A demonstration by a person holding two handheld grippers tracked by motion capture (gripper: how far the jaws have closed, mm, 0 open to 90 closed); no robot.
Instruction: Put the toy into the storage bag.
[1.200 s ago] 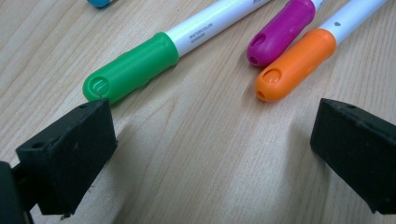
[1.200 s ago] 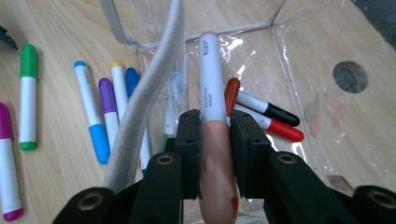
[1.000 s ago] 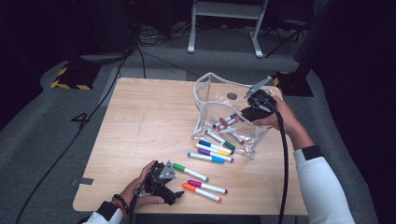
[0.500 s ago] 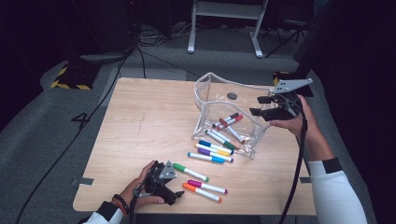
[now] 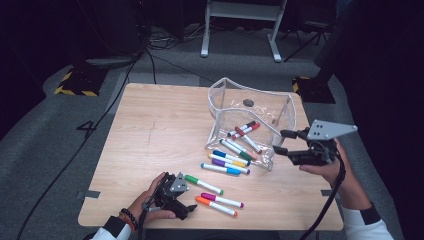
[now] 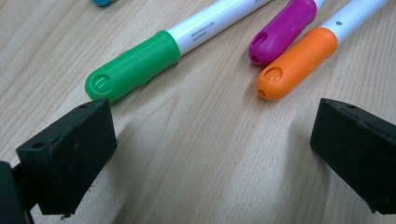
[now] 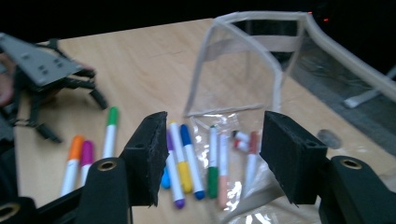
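Right gripper (image 5: 281,141): at 3 o'clock of the surface (image 5: 160,130), jaws just opened, spread, nothing between them, just beside the clear pouch (image 5: 252,107).
Left gripper (image 5: 192,202): at 7 o'clock, resting on the surface, jaws spread wide and empty.
Green marker (image 5: 203,184): just at 1 o'clock of the left gripper.
Magenta marker (image 5: 221,200), orange marker (image 5: 216,206): at its 3 o'clock.
Other markers (image 5: 229,159): at the pouch's mouth, some inside.

The wooden worktop (image 5: 160,130) stands on grey carpet (image 5: 45,150). A black cable (image 5: 87,137) runs across the carpet at its left, near a "4" mark (image 5: 86,128). A yellow-and-black striped plate (image 5: 75,84) lies beyond, and a white metal stand (image 5: 240,25) rises behind the worktop.
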